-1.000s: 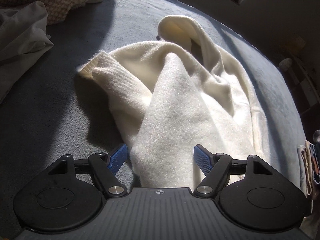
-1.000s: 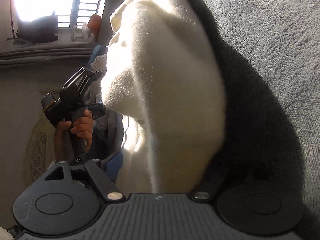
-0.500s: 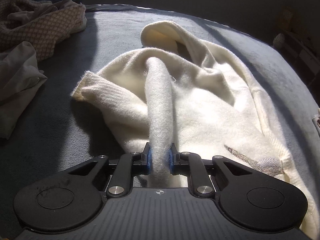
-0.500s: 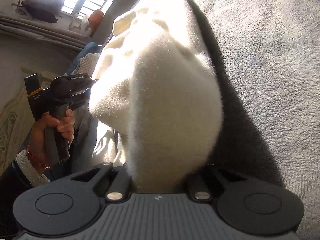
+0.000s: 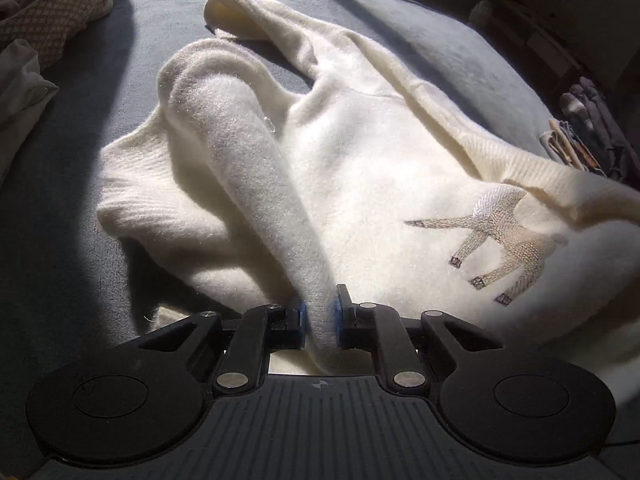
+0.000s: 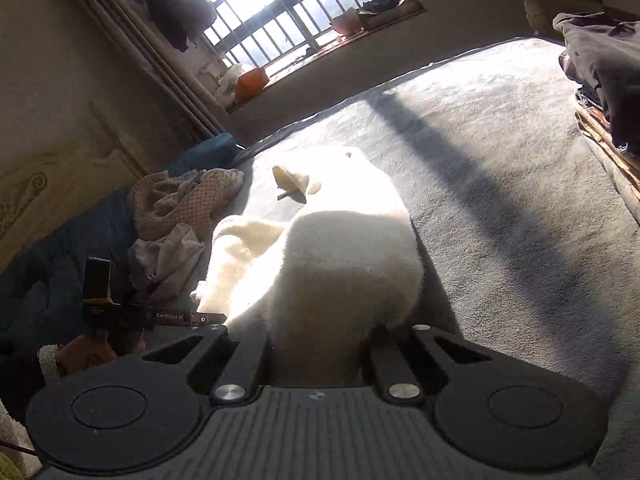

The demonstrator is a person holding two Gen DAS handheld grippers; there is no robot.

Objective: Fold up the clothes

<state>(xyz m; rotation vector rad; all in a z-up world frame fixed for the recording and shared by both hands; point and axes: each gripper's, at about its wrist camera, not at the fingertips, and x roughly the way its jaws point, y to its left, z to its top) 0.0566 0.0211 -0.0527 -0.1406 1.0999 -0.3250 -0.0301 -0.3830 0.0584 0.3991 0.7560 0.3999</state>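
A cream fuzzy sweater (image 5: 360, 168) with a stitched animal figure (image 5: 500, 236) lies crumpled on the grey-blue bed cover (image 5: 80, 240). My left gripper (image 5: 319, 320) is shut on a ridge of the sweater's fabric, which rises away from the blue pads (image 5: 298, 322). In the right wrist view the same sweater (image 6: 344, 256) bulges up between my right gripper's (image 6: 316, 356) jaws, which are shut on a thick fold; the fingertips are hidden by the cloth. The other hand-held gripper (image 6: 120, 312) shows at the left.
A checked garment (image 5: 52, 12) and a pale cloth (image 5: 20, 84) lie at the far left of the bed. Folded items (image 5: 576, 136) are stacked at the right edge. A dark clothes pile (image 6: 604, 64) lies at the bed's far right. A barred window (image 6: 288, 20) is beyond.
My left gripper went from open around the sweater's edge to shut on it, and has pulled the fabric up into a ridge. The right gripper has lifted and turned, still holding its fold.
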